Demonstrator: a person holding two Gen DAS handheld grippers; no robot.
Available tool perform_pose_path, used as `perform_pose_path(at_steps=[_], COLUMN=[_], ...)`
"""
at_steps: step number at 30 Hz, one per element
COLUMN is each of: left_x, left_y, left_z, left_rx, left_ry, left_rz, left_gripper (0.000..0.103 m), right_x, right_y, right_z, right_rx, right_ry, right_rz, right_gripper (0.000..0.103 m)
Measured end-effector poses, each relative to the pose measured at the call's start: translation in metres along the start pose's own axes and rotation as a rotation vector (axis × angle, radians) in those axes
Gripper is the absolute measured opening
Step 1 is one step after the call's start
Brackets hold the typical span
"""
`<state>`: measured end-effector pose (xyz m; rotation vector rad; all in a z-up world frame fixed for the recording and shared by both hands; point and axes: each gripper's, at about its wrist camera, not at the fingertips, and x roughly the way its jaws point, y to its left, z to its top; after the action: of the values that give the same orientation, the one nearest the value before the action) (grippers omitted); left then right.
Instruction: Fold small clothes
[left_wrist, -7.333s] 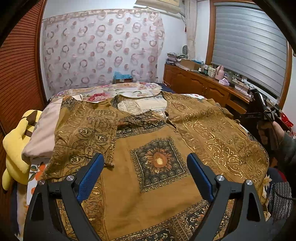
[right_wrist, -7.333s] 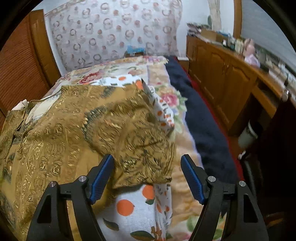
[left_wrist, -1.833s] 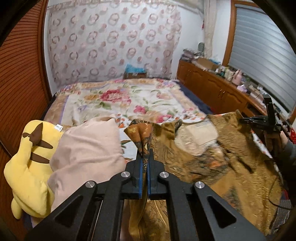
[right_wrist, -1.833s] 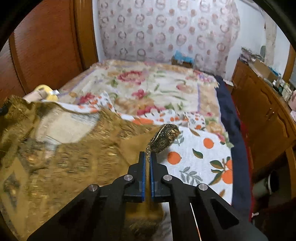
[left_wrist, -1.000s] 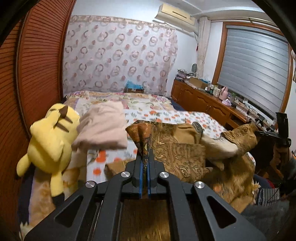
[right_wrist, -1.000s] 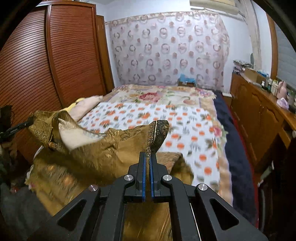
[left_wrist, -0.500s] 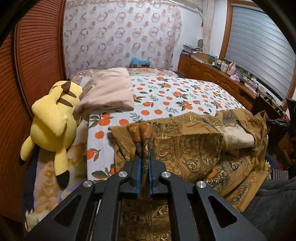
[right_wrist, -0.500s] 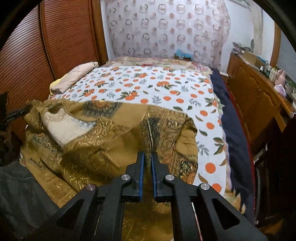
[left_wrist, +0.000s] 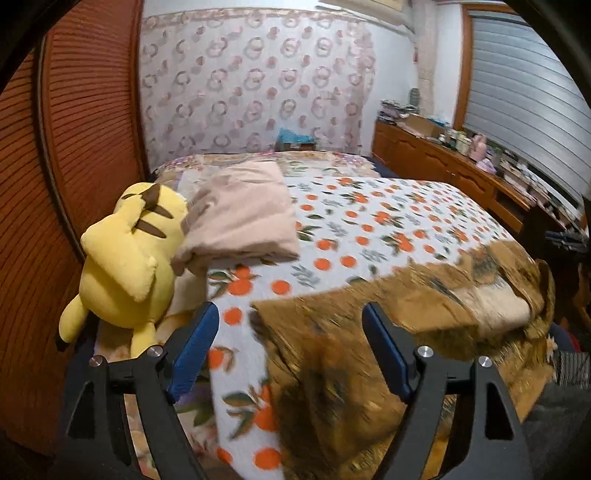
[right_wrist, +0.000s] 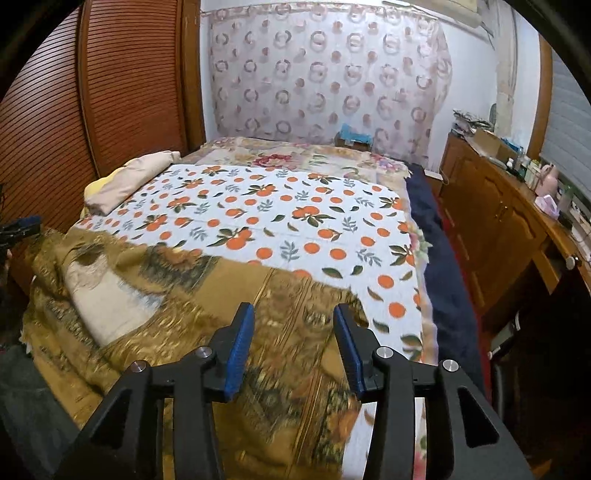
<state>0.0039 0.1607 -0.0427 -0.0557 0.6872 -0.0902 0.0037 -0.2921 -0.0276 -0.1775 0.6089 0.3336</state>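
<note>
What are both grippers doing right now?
Left gripper: opening, jaws apart, brown garment released.
Right gripper: opening, holding nothing.

My bed (right_wrist: 436, 258), under an orange-print sheet (right_wrist: 280, 214): brown patterned garment (right_wrist: 207, 295) across the lower frame, folded pink cloth (left_wrist: 243, 218) upper left, yellow plush toy (left_wrist: 125, 262) at the left edge.

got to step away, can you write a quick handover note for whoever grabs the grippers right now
Left gripper: jaws opening, nothing clamped. Right gripper: jaws opening, nothing clamped.
Brown patterned garment: lies folded over on the near edge of the orange-print sheet, pale lining showing.
Folded pink cloth and yellow plush toy sit to the far left.
Done: one fold laid down. Left: probably further folds and smoothing.
</note>
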Motion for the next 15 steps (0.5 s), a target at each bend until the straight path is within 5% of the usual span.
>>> perform_pose_path(at_steps=[5, 8, 15], left_x=[0.022, 0.035, 0.077], left_y=[0.022, 0.030, 0.041], left_z=[0.015, 0.020, 0.017], left_rx=[-0.006, 0.005, 0.029], left_ry=[0.029, 0.045, 0.150], left_rz=[0.033, 0.039, 0.028], left_gripper=[0.081, 0.081, 0.080], right_x=[0.020, 0.028, 0.048], right_y=[-0.005, -0.009, -0.021], right_z=[0.009, 0.013, 0.005], right_rx=[0.016, 0.025, 0.061], right_ry=[-0.002, 0.000, 0.053], right_rz=[-0.005, 0.008, 0.015], right_gripper=[0.047, 0.065, 0.070])
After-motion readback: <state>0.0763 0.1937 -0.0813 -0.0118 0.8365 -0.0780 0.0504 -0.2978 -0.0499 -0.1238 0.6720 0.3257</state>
